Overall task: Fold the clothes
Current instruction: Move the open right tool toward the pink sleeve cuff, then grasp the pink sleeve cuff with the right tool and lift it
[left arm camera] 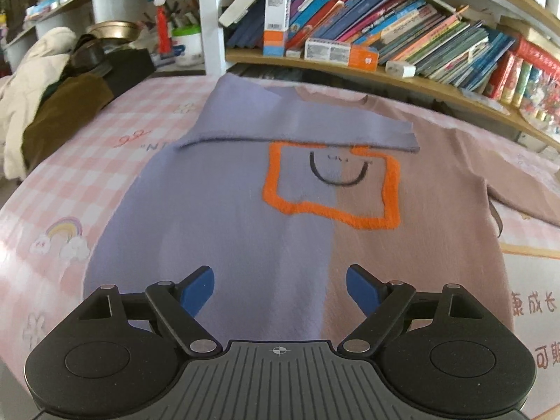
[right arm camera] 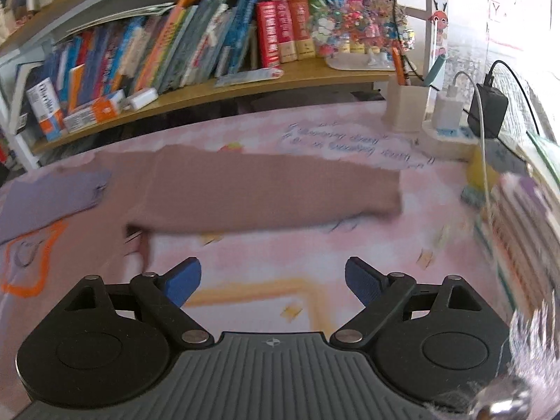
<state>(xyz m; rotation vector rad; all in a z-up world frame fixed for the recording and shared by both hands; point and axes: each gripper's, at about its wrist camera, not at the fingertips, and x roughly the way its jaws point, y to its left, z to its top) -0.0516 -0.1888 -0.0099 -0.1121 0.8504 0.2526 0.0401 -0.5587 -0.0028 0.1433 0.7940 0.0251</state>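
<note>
A two-tone sweater (left arm camera: 245,217), lilac on the left half and brown on the right, lies flat on the table with an orange square and a smile on its chest. Its lilac sleeve (left arm camera: 297,129) is folded across the chest. The brown sleeve (right arm camera: 273,189) stretches out to the right over the tablecloth. My left gripper (left arm camera: 280,288) hovers open over the sweater's lower body, nothing between its blue fingers. Over bare tablecloth just below the brown sleeve, my right gripper (right arm camera: 273,285) is open and holds nothing.
A pink checked tablecloth (left arm camera: 70,182) covers the table. Other clothes (left arm camera: 45,105) are piled at the far left. Bookshelves (left arm camera: 385,35) run along the back. A pen holder (right arm camera: 406,105), chargers with cables (right arm camera: 486,108) and stacked books (right arm camera: 518,231) crowd the right side.
</note>
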